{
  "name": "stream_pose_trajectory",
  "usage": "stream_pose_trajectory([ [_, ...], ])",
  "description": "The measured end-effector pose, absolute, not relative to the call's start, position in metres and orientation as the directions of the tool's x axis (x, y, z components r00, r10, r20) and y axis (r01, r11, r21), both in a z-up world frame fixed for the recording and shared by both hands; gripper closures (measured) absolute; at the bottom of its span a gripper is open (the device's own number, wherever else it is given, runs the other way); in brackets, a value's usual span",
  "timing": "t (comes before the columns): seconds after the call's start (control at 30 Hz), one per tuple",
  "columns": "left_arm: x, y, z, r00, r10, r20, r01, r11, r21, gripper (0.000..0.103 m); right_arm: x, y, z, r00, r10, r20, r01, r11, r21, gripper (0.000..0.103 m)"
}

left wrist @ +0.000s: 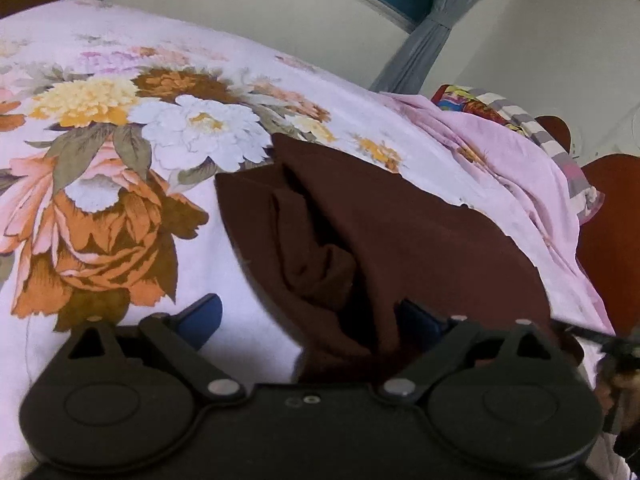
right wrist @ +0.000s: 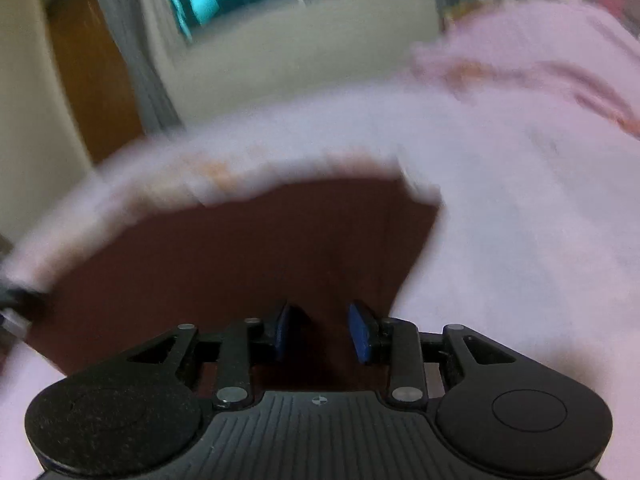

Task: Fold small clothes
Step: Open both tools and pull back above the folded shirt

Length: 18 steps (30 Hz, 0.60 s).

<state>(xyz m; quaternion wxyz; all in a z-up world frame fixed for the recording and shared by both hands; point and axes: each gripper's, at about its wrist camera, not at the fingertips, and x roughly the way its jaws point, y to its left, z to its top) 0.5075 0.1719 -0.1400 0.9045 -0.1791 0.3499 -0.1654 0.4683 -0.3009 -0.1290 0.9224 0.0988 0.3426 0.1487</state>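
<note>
A dark brown garment (left wrist: 384,236) lies partly folded on the flowered bed sheet (left wrist: 120,152). My left gripper (left wrist: 312,320) is open, its blue pads wide apart, with the garment's near edge between them. In the blurred right wrist view the same brown garment (right wrist: 224,256) lies flat on the pale sheet (right wrist: 520,240). My right gripper (right wrist: 320,328) hovers over its near edge with its blue pads partly apart and nothing held between them.
A pink crumpled blanket (left wrist: 504,168) and a striped colourful cloth (left wrist: 532,128) lie at the bed's far right, by a brown wooden chair (left wrist: 612,216). A white wall, grey curtains (left wrist: 424,40) and a window are behind the bed.
</note>
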Motion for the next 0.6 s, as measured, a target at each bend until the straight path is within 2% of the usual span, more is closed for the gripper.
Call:
stream_pose_trajectory([
  [0.07,0.5,0.183,-0.134,0.713,-0.459,-0.53,0.174,0.848,-0.5,0.03,0.466,-0.302,-0.126,0.732,0.348,-0.586,-0.218,0.934,0.283,0.07],
  [0.2,0.5,0.209,-0.128,0.773,-0.454,-0.444,0.092,0.772,-0.628,0.03,0.465,-0.304,-0.129,0.739,0.354,-0.573,-0.225,0.932,0.286,0.07],
  [0.23,0.506,0.21,-0.13,0.765,-0.465,-0.445,0.071,0.748,-0.66,0.024,0.465,-0.306,-0.131,0.74,0.36,-0.568,-0.222,0.928,0.299,0.07],
  [0.27,0.513,0.21,-0.134,0.744,-0.487,-0.458,0.058,0.729,-0.682,0.018,0.467,-0.308,-0.131,0.74,0.368,-0.564,-0.217,0.923,0.317,0.07],
  [0.3,0.519,0.206,-0.138,0.712,-0.495,-0.498,0.038,0.736,-0.676,0.019,0.468,-0.31,-0.13,0.738,0.375,-0.561,-0.213,0.918,0.334,0.07],
  [0.33,0.522,0.201,-0.139,0.696,-0.463,-0.548,0.017,0.774,-0.633,0.031,0.469,-0.312,-0.13,0.737,0.381,-0.558,-0.21,0.914,0.346,0.07],
  [0.4,0.519,0.201,-0.137,0.696,-0.441,-0.567,-0.012,0.782,-0.623,0.034,0.464,-0.315,-0.124,0.739,0.396,-0.545,-0.212,0.905,0.37,0.07],
  [0.43,0.517,0.205,-0.136,0.695,-0.437,-0.571,-0.039,0.77,-0.637,0.043,0.46,-0.318,-0.12,0.744,0.408,-0.529,-0.221,0.897,0.382,0.07],
  [0.5,0.511,0.21,-0.129,0.715,-0.415,-0.563,-0.051,0.772,-0.634,0.044,0.451,-0.324,-0.111,0.778,0.416,-0.471,-0.231,0.887,0.401,0.07],
  [0.6,0.512,0.208,-0.121,0.737,-0.305,-0.603,-0.108,0.828,-0.55,0.045,0.444,-0.329,-0.1,0.814,0.404,-0.417,-0.225,0.881,0.415,0.07],
])
